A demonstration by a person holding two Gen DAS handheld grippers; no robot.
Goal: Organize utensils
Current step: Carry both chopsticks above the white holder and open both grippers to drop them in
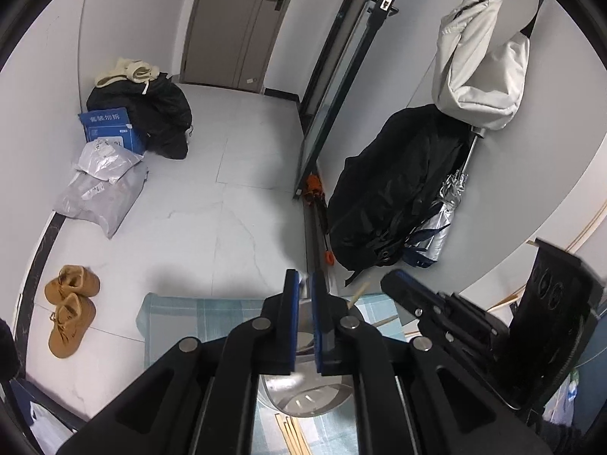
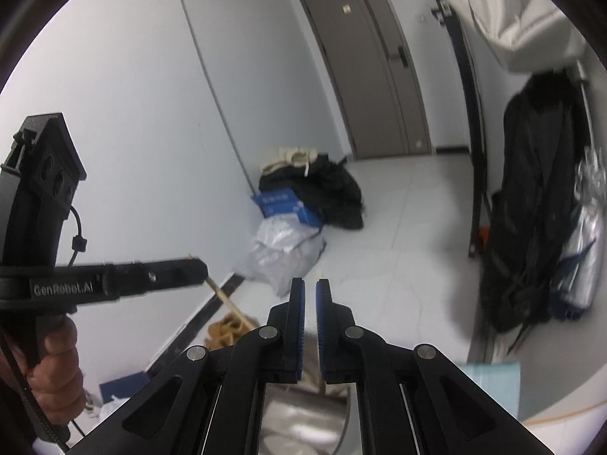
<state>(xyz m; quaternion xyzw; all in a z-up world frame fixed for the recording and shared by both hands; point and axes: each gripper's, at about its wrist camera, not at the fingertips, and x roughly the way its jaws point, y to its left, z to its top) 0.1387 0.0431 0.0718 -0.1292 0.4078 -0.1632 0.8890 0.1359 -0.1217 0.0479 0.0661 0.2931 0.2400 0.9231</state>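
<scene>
Left gripper (image 2: 197, 271) marked "GenRobot.AI" clamping a chopstick (image 2: 227, 299), right gripper (image 2: 310, 284) clamping another chopstick (image 2: 318, 275).

A checked cloth (image 1: 182, 314) bears a steel cup (image 1: 303, 398) and chopsticks (image 1: 292, 434).

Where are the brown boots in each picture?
Left wrist view: the boots sit on the floor at the far left, by the dark baseboard.
Right wrist view: only a blurry brown bit shows low down, left of centre, behind a stick.
Shared landmark: the blue box by the wall.
</scene>
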